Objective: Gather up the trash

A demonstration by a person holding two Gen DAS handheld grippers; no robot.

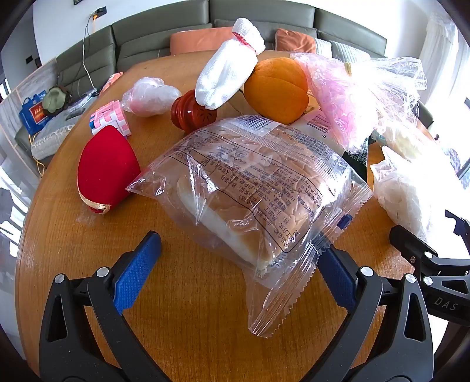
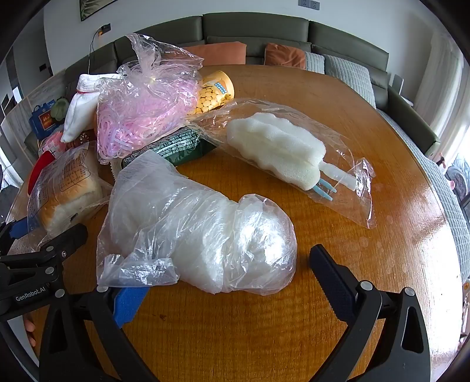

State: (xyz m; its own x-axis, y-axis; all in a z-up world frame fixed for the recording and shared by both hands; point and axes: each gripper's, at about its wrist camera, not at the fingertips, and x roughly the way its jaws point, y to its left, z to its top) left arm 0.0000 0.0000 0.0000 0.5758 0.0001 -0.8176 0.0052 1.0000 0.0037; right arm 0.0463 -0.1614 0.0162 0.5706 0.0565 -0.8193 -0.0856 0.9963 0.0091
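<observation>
My left jaws stand wide open over a round wooden desk, gripping nothing. The near corner of a clear bread bag lies between them, its crimped edge touching the right blue pad; a bread loaf shows inside. My right jaws also stand wide open and empty, with a crumpled clear plastic bag lying between and just ahead of them, its loose flap over the left blue pad.

Farther out on the left side sit a red velvet case, a pink and white cube puzzle, a red ridged piece, a white sock leaning over it, and an orange.

Beyond the crumpled bag lie a white sponge brush in a clear sleeve, a dark green packet, a clear bag of pink strips and a yellow tub.

Behind the desk runs a grey-green sofa with orange cushions.
</observation>
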